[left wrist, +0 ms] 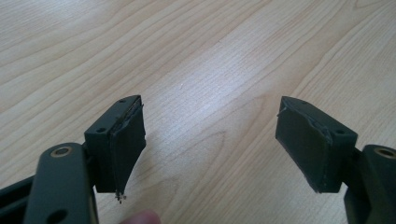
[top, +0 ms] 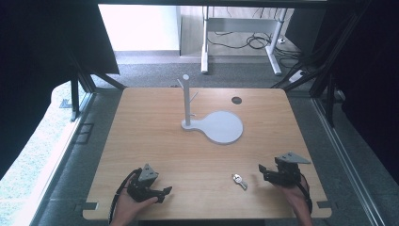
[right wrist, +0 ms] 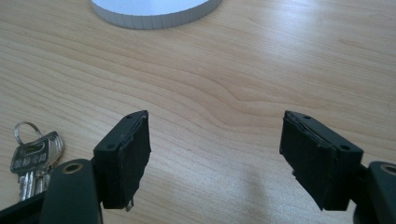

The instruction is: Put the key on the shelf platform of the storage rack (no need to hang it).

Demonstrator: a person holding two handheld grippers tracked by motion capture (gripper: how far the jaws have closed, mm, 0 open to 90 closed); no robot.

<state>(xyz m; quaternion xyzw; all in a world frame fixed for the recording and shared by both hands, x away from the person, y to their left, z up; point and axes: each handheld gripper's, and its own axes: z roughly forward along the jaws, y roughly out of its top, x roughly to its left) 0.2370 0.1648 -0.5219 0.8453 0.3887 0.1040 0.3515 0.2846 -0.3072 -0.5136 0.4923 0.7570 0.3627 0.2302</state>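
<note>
A small bunch of silver keys on a ring lies flat near the table's front edge, right of centre; in the right gripper view the keys lie just left of the left jaw. My right gripper sits on the table a little to the right of the keys, open and empty. My left gripper rests at the front left, also open, with bare wood between its jaws. A white peg stand rises from a round white base at mid-table.
The wooden table has a dark round hole at the back right. The white base's rim lies ahead of my right gripper. Grey carpet, a desk frame and cables lie beyond the far edge.
</note>
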